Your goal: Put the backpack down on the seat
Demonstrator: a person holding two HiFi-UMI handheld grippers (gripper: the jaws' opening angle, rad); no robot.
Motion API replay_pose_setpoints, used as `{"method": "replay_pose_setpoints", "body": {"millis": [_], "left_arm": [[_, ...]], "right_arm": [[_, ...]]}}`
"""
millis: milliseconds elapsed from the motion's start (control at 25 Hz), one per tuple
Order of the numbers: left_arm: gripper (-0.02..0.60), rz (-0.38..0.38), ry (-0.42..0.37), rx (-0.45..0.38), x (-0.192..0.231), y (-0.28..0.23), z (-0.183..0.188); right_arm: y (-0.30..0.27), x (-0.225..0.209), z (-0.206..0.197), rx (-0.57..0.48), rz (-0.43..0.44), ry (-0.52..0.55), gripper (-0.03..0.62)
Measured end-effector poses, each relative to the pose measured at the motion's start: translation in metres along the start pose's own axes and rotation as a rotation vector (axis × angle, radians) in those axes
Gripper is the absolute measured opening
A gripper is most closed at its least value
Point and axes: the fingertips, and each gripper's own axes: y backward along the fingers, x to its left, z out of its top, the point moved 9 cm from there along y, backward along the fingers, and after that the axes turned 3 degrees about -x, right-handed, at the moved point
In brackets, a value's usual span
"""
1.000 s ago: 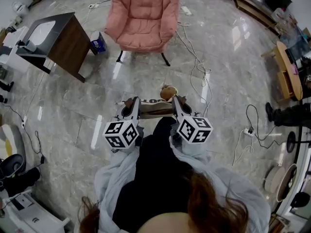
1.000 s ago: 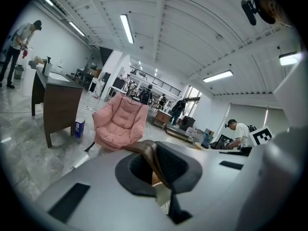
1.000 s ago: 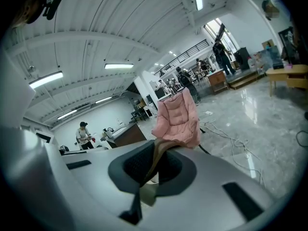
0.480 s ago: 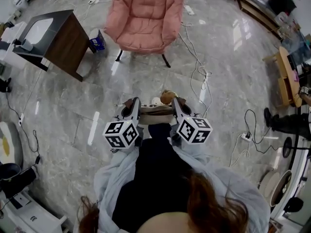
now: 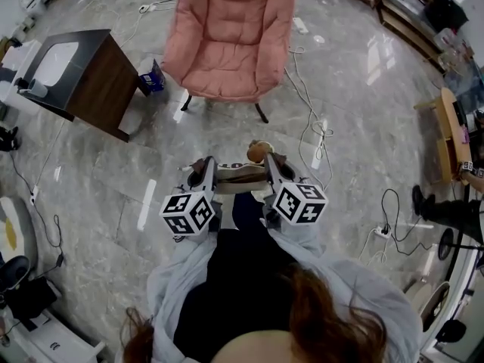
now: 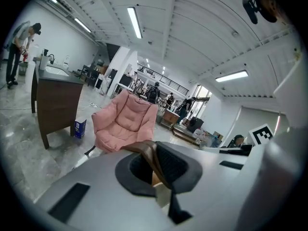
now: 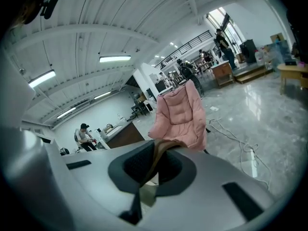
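A pink padded armchair (image 5: 231, 36) stands on the marble floor ahead of me, its seat bare. In the head view, the brown backpack (image 5: 239, 175) hangs between my two grippers, and a small brown plush charm (image 5: 259, 151) sits on top of it. My left gripper (image 5: 205, 166) is shut on a brown strap (image 6: 152, 158). My right gripper (image 5: 273, 162) is shut on the other brown strap (image 7: 157, 158). Both gripper views look past the straps at the armchair (image 6: 124, 124) (image 7: 182, 112). My arms hide most of the bag's body.
A dark wooden desk (image 5: 85, 70) stands left of the chair with a blue box (image 5: 153, 72) by its leg. White cables (image 5: 308, 104) trail over the floor right of the chair. A wooden table (image 5: 452, 123) and a person's shoes (image 5: 442, 206) are at the far right.
The chair and desk have slid lower and nearer in the head view: I have moved toward the chair. Both grippers still hold the backpack between them.
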Motion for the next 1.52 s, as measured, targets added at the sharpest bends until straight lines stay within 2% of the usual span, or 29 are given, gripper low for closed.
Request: {"method": "replay_pose_setpoints", "body": {"millis": [160,520,800,1120,1520], "left_arm": [[0.014,0.011,0.035,0.011,0.009,-0.030,0.007],[0.014,0.027,0.044,0.014,0.023,-0.087,0.025],[0.014,0.049,0.049,0.046,0.031,-0.124,0.029],[0.014,0.060,0.063,-0.001,0.037,-0.164,0.047],[0.014,0.065,0.071,-0.052,0.040,-0.173,0.073]], "right_arm": [[-0.028,-0.011,0.015,0.031,-0.005,-0.004,0.009],[-0.081,-0.029,0.045,0.050,-0.003,0.043,0.009],[-0.114,-0.049,0.059,0.100,-0.001,0.010,0.009],[-0.152,-0.065,0.085,0.094,0.033,0.019,0.009],[-0.168,-0.056,0.107,0.047,0.088,-0.004,0.009]]}}
